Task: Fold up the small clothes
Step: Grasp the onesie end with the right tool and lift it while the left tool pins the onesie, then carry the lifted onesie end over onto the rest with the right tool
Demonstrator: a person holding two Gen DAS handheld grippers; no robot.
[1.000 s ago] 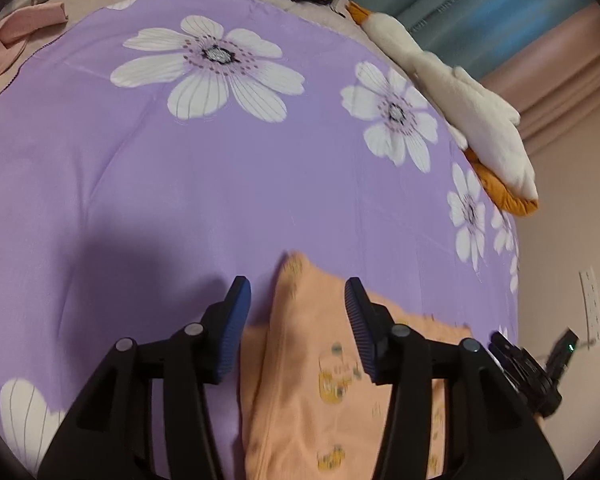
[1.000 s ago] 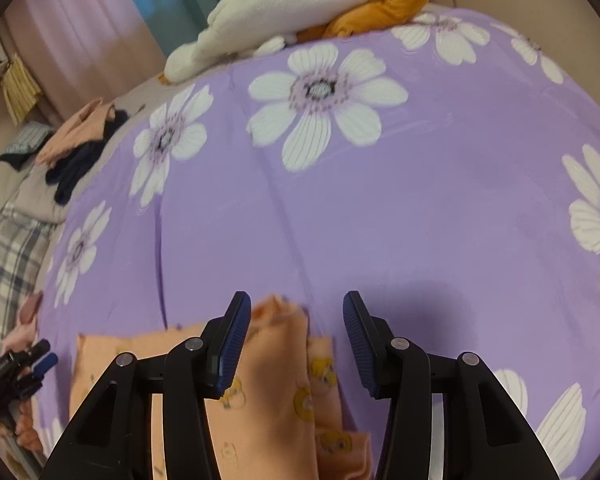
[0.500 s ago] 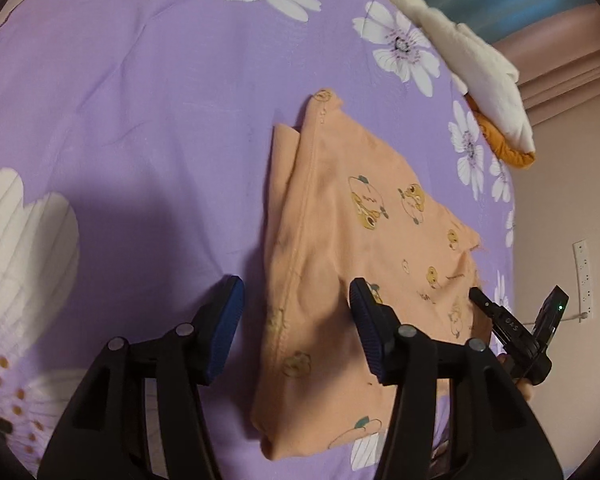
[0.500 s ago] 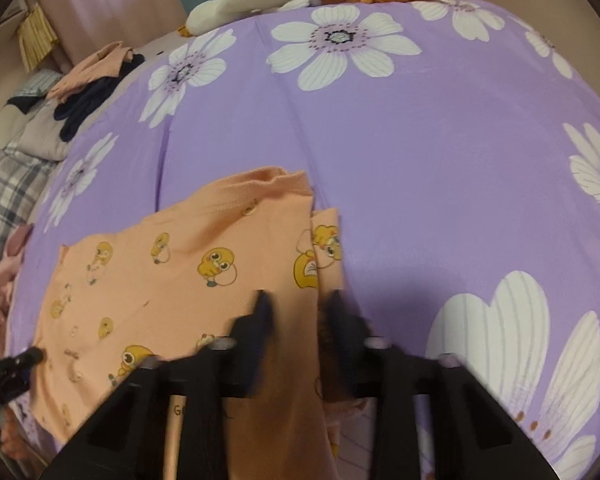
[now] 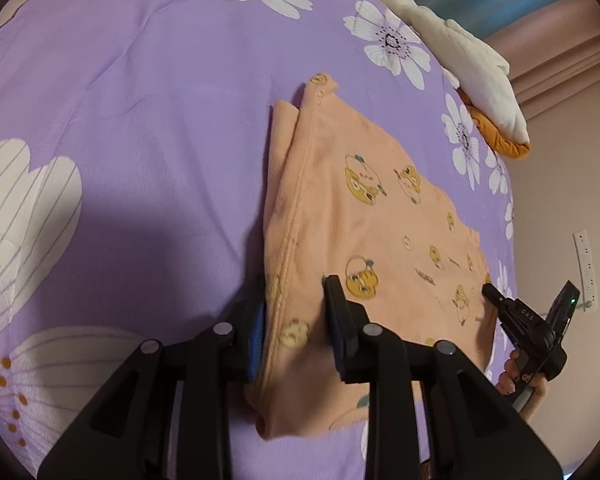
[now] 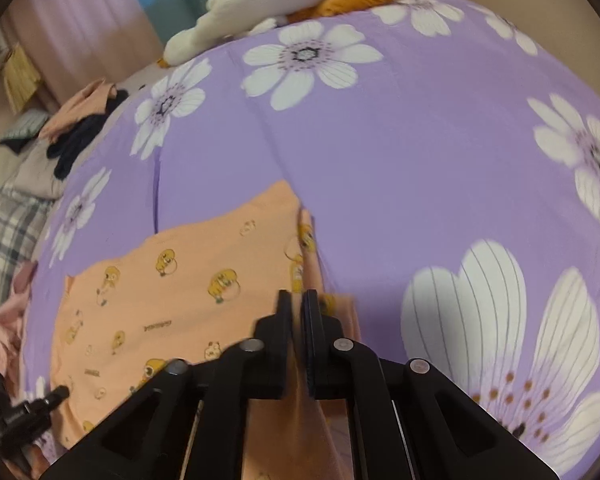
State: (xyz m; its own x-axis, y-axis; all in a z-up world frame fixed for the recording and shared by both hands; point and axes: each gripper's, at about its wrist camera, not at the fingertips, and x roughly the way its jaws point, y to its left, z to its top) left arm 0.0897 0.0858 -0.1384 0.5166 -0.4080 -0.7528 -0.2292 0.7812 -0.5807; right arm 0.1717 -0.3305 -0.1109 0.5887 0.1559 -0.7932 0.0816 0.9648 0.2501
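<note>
Both grippers at the shirt point(image 5: 364, 216) edge
Right gripper point(image 6: 298, 308) pinches the shirt's hem; left gripper point(image 5: 296, 312) spread astride its folded side.

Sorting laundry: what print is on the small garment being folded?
Peach garment with yellow cartoon animals; clearest in left wrist view.

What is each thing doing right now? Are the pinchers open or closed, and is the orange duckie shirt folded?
left gripper: open, fingers either side of the garment's edge.
right gripper: shut on the garment's edge.
orange garment: lying on the bedspread, one side folded over.
purple bedspread: spread flat.
</note>
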